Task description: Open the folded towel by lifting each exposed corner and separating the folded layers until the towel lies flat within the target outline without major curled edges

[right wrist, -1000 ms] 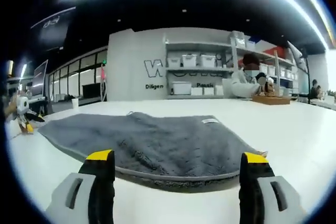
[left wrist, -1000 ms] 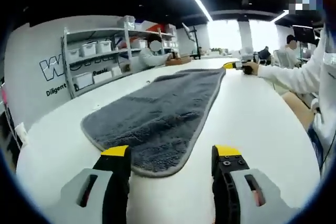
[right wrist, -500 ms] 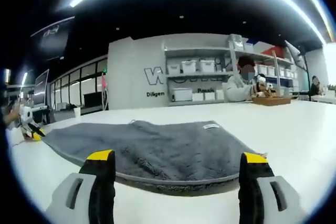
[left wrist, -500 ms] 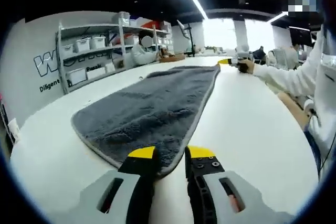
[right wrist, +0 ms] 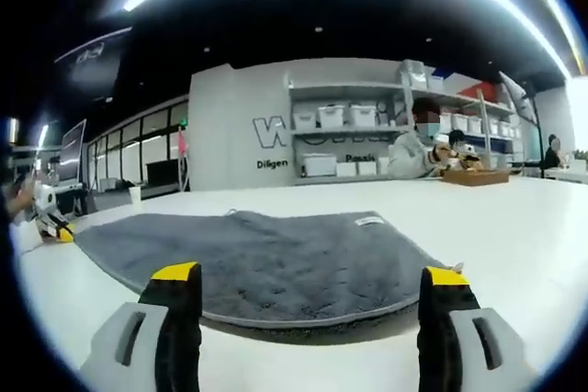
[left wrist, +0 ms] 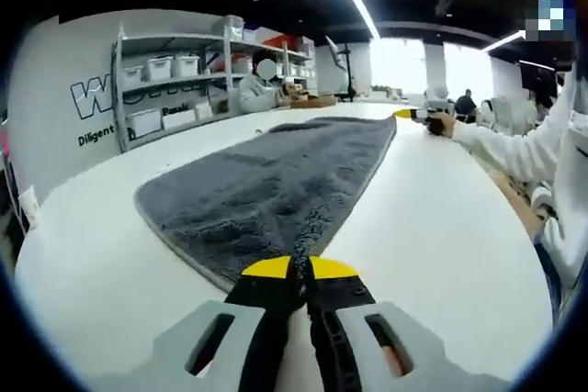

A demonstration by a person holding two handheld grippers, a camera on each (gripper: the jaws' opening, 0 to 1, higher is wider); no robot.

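Left tool [left wrist: 300, 269] clamped on near edge of grey towel [left wrist: 276, 181] lying on white worktop [left wrist: 432, 218], right tool [right wrist: 309, 274] wide open at far end; lift slow, peeling top layer only.

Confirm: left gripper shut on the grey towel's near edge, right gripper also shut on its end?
Half right. The left gripper is shut on the grey towel, but the right gripper is open: in the right gripper view its jaws stand wide apart short of the towel's edge.

Bare table [left wrist: 432, 218] beside towel [left wrist: 266, 181], seemingly unobstructed
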